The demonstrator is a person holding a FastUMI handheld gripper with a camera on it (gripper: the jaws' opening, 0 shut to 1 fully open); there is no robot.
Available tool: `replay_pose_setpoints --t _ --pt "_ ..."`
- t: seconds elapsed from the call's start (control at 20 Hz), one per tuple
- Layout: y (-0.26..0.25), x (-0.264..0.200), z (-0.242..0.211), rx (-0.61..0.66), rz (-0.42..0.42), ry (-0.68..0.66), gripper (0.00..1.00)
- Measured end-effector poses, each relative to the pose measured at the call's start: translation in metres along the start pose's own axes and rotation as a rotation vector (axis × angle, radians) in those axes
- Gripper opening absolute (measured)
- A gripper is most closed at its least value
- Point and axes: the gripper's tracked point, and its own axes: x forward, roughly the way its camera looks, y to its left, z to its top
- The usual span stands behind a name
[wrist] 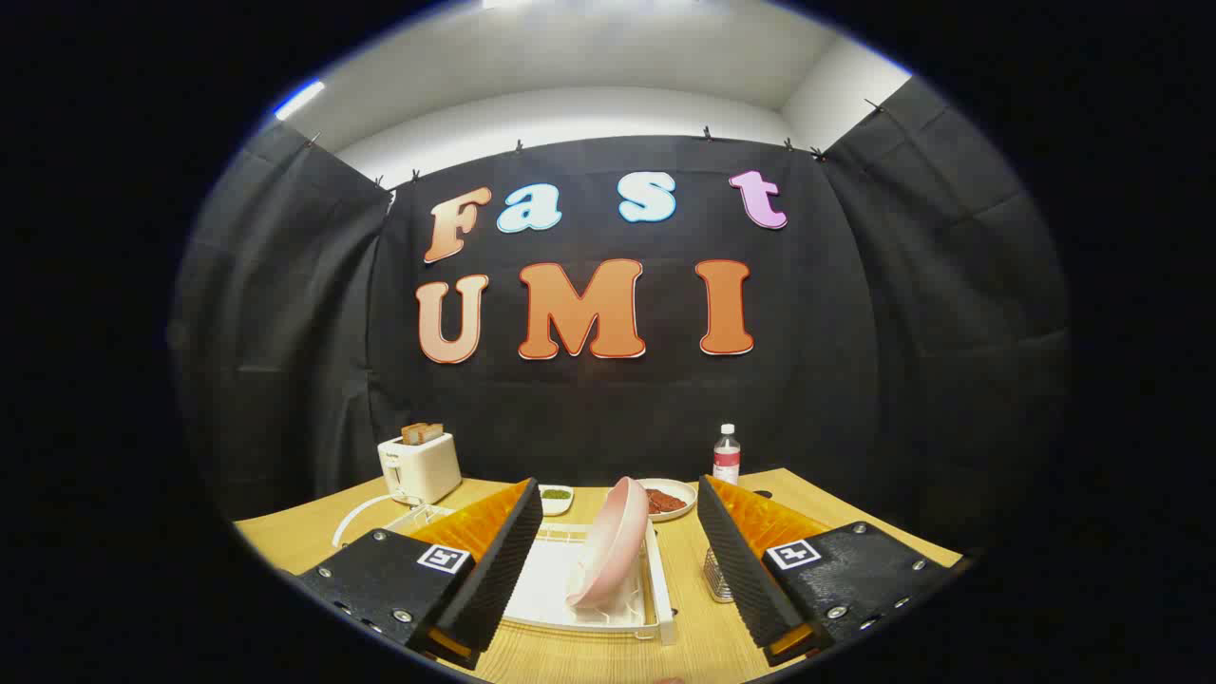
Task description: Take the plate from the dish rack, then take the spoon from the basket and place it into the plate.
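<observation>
While my fingers stand spread wide with nothing between them, my gripper [619, 560] hangs released above the near edge of a wooden table [836, 508]. Framed in the gap between my fingers sits a white dish rack [608, 613], and in it a pink plate [610, 543] stands on edge, tilted, its rim leaning toward my right finger without touching either one. Just inside my right finger, partly hidden by it, a small wire-mesh basket [718, 576] rests on the table beside the rack; I cannot make out what it holds.

Beyond the rack lie a small white dish [556, 497] with something green in it and a round white plate [667, 500] carrying dark red food. Farther left a white toaster [419, 466] stands with two slices showing in its slots, its cord curling along the tabletop. Farther right a clear bottle [727, 454] with a white cap stands upright near the back edge.

The table is light, grained wood. Black cloth closes the booth behind and at both sides, clipped along its top, with a pale wall and ceiling above.
</observation>
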Motion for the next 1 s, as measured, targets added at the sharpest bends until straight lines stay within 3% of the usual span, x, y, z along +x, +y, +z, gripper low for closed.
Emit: replay_pose_setpoints --t 1.0 --pt "-0.004 0.006 -0.014 0.024 -0.021 0.065 0.98"
